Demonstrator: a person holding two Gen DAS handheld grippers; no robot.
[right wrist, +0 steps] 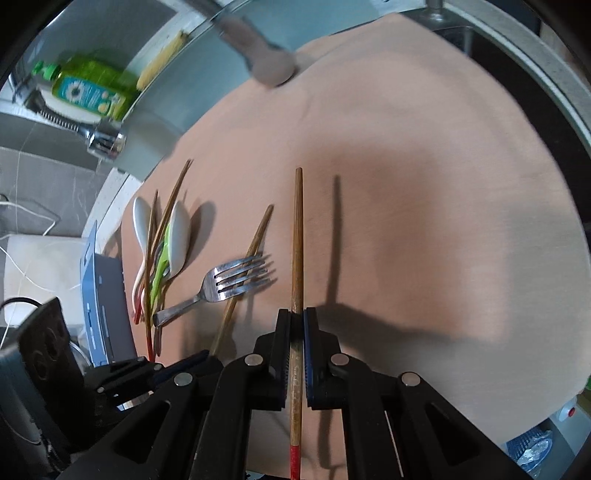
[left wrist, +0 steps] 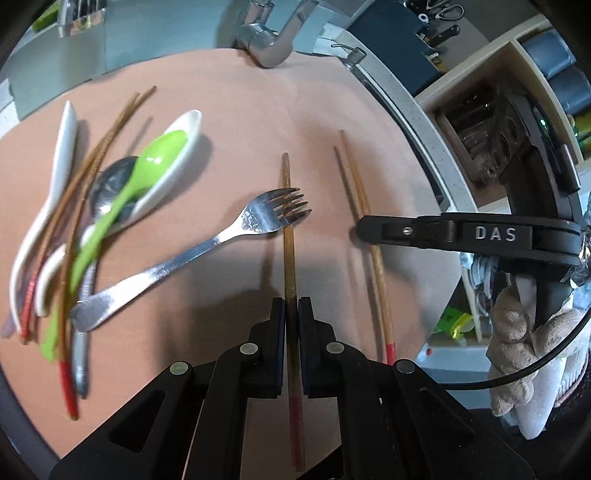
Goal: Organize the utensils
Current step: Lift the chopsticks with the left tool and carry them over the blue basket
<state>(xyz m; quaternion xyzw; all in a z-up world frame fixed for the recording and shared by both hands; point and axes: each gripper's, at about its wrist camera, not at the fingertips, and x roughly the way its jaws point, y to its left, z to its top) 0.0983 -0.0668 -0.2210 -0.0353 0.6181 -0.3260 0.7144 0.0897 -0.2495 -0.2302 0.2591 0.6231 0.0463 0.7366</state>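
My left gripper (left wrist: 291,306) is shut on a wooden chopstick (left wrist: 288,229) with a red end; its far part passes under the tines of a metal fork (left wrist: 207,247) on the pink mat (left wrist: 240,118). My right gripper (right wrist: 296,317) is shut on a second chopstick (right wrist: 297,236) and holds it above the mat (right wrist: 424,184), casting a shadow. In the left wrist view the right gripper (left wrist: 360,229) holds that chopstick (left wrist: 354,177). A pile of white spoons (left wrist: 177,151), a green spoon (left wrist: 155,158), a metal spoon and more chopsticks lies left.
A faucet (left wrist: 273,48) stands behind the mat. A knife block (left wrist: 439,33) and shelves (left wrist: 517,92) are to the right. A green soap bottle (right wrist: 88,85) sits at the far left in the right wrist view.
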